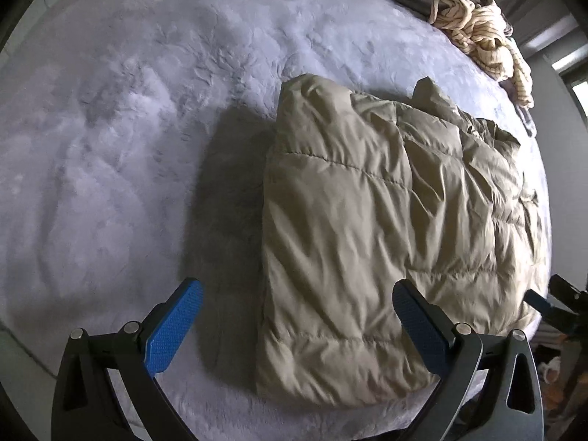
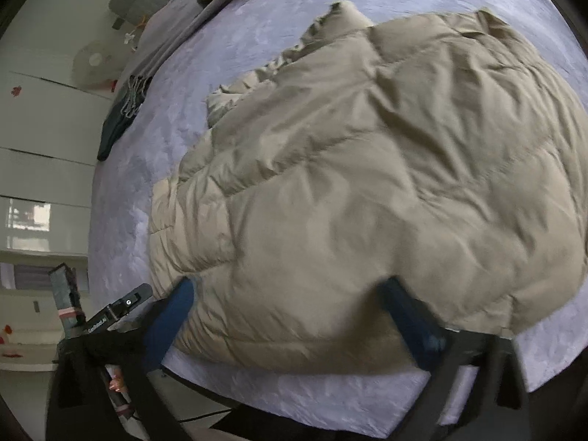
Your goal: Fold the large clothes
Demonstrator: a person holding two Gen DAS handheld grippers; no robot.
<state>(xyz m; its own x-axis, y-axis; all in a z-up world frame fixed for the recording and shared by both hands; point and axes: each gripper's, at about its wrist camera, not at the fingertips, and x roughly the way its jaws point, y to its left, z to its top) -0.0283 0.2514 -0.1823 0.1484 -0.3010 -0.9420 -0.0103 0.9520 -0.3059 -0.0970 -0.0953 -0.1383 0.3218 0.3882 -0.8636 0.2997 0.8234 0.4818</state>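
A beige quilted puffer jacket (image 1: 367,220) lies folded on a lavender plush bed cover (image 1: 128,147). It also fills the right wrist view (image 2: 367,183). My left gripper (image 1: 297,316) is open, hovering over the jacket's near left corner, its left blue pad (image 1: 172,330) over bare cover. My right gripper (image 2: 290,316) is open and empty at the jacket's near edge; it also shows at the right edge of the left wrist view (image 1: 551,301).
Crumpled cream and brown clothes (image 1: 477,25) lie at the far right of the bed. A dark garment (image 2: 117,117) hangs at the bed's left edge, beside white cabinets (image 2: 40,147). The bed's near edge (image 2: 294,397) is just below my right gripper.
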